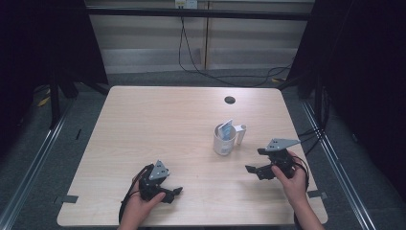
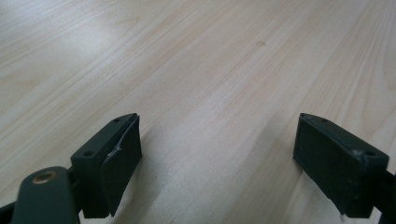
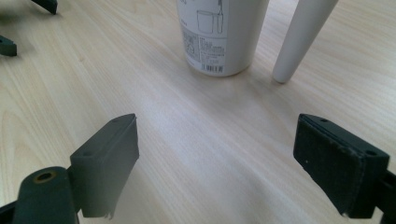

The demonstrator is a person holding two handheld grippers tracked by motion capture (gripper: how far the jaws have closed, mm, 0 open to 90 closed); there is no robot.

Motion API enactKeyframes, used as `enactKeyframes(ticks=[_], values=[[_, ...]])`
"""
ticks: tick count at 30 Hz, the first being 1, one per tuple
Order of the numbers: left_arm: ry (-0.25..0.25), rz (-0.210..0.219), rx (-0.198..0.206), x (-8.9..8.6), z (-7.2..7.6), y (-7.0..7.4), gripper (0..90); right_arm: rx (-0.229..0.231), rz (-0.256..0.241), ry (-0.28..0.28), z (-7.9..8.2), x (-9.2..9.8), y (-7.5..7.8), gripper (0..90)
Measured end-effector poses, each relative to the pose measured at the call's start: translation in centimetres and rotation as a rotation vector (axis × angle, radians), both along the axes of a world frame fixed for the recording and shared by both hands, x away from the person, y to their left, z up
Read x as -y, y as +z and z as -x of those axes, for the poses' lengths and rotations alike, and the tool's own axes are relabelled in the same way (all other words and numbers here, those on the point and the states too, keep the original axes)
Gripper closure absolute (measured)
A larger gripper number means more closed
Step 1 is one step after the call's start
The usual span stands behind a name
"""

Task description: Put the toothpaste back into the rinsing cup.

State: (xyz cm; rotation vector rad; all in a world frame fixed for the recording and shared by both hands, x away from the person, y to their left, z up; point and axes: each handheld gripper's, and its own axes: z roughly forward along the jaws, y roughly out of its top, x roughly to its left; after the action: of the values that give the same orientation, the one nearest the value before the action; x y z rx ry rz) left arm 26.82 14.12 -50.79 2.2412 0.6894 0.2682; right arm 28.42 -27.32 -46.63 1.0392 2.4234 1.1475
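Right now my left gripper (image 1: 168, 191) sits low at the near-left of the pale wooden counter (image 1: 158, 124), its fingers (image 2: 114, 158) spread wide apart with only bare wood grain between them in the left gripper view. My right gripper (image 1: 253, 160) is at the near-right, held just above the surface, and its fingers (image 3: 109, 161) are likewise wide apart and grip nothing.

Ahead of my right gripper stands a white cup (image 1: 224, 140), upright, a little right of the counter's middle. A printed label with a barcode (image 3: 205, 44) faces me in the right gripper view. Something flat and bluish-grey (image 1: 225, 128) leans inside the cup, poking above the rim; I cannot tell what it is. A white tube-like piece (image 3: 303, 37) rises at a slant just beside the cup, its lower end on the counter; whether it joins the cup higher up I cannot tell. The space between my right fingers and the cup is open wood.

Farther back, a small dark round hole (image 1: 230, 100) marks the counter near its far edge. Black cables (image 1: 191, 57) trail across the floor beyond.
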Motion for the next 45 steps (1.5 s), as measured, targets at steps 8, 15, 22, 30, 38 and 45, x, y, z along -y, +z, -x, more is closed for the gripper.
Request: enactKeyframes(ticks=[8,15,22,30,38,45], values=[[0.000,0.000,0.000,0.0,0.0,0.0,15.0,-0.013,0.004,-0.010,0.8,1.0,-0.8,14.0],[0.000,0.000,0.000,0.0,0.0,0.0,15.0,-0.023,0.018,-0.025,1.4,1.8,-1.5,14.0],[0.000,0.000,0.000,0.0,0.0,0.0,14.9,-0.036,0.041,-0.030,2.0,2.4,-2.4,14.0],[0.002,-0.001,0.000,0.0,0.0,0.0,15.0,-0.042,0.075,-0.031,2.7,2.8,-2.8,14.0],[0.001,0.001,-0.001,0.0,0.0,0.0,15.0,-0.045,0.098,-0.030,3.2,3.2,-3.3,14.0],[0.002,-0.001,-0.001,0.0,0.0,0.0,15.0,-0.048,0.123,-0.021,3.7,3.3,-3.6,14.0]])
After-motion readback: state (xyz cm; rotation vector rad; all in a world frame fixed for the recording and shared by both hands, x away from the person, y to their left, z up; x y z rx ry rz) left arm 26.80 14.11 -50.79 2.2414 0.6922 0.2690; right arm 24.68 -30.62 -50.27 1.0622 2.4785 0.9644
